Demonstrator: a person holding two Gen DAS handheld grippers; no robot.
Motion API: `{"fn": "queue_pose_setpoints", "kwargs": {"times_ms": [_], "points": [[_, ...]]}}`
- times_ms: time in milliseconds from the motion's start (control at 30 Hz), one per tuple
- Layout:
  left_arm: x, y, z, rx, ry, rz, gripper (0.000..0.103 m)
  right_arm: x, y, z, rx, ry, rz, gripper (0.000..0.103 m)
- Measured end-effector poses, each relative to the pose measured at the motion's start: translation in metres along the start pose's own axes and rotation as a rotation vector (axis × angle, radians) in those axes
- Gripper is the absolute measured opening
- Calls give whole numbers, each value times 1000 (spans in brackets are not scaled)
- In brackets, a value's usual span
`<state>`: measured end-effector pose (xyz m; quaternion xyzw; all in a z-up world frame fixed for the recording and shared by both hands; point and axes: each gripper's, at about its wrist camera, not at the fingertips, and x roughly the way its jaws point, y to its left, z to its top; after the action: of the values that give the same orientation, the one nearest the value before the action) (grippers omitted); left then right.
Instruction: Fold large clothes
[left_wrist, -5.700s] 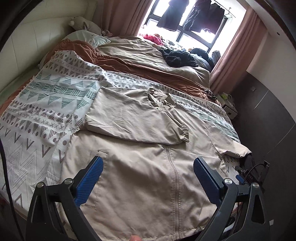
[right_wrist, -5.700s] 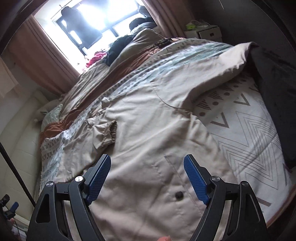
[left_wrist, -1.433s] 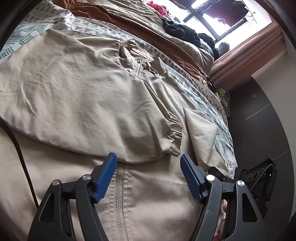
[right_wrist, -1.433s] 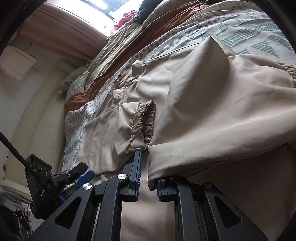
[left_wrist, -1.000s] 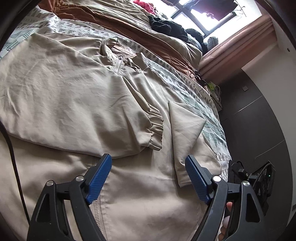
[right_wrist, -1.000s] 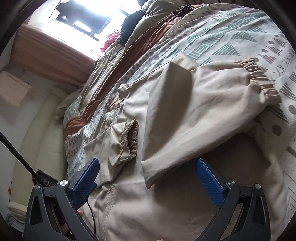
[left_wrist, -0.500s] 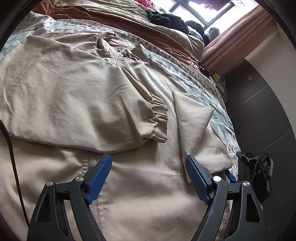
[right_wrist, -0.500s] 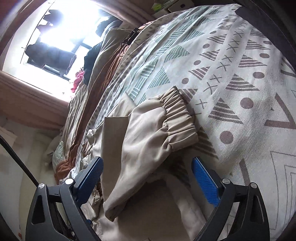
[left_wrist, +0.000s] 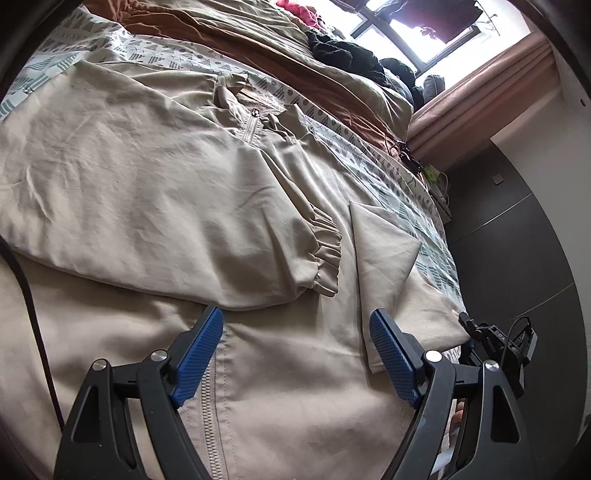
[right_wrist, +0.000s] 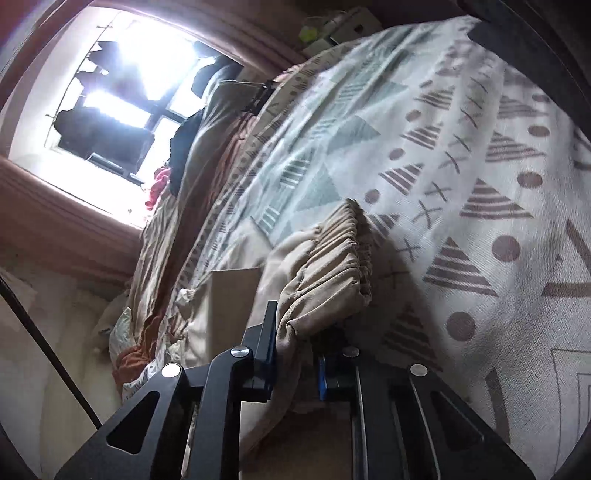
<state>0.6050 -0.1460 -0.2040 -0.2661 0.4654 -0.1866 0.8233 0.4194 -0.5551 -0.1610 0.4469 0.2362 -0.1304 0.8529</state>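
**Beige jacket on the bed, right sleeve cuff between closing jaws**

Left wrist view: the beige jacket (left_wrist: 155, 206) lies flat on the bed, over a patterned bedspread (left_wrist: 373, 158); its zipper (left_wrist: 207, 413) runs down the middle, under the camera; one sleeve is folded across the chest, and its gathered cuff (left_wrist: 325, 254) rests near the zipper line; the other sleeve (left_wrist: 380, 243) is bent back on the right side of the picture and shows a sharp fold. The left hand-held gripper (left_wrist: 295, 354) hangs above the front of the jacket with its blue pads wide apart; nothing is between them. At the far end of the bed there are a brown quilt (left_wrist: 266, 48) and dark clothes (left_wrist: 343, 51) below the window (left_wrist: 417, 29).

Right wrist view: the right hand-held gripper (right_wrist: 297, 363) is closing its jaws on the sleeve; the cloth just behind the elastic cuff (right_wrist: 340, 258) is bunched between the two pads, and the gap is already narrow; the cuff itself stands up above the bedspread (right_wrist: 461, 155); the rest of the jacket (right_wrist: 229, 306) lies to the left of the picture.
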Motion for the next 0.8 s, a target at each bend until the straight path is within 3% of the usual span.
{"fn": "queue_pose_setpoints", "kwargs": {"times_ms": [433,800], "points": [[-58,45,8,-49,-52,1,83,-59,110,-46,-206,-88,186,13],[-113,123,22,-169,-123,92,83,-37,196,-109,-401,-45,240,13]]}}
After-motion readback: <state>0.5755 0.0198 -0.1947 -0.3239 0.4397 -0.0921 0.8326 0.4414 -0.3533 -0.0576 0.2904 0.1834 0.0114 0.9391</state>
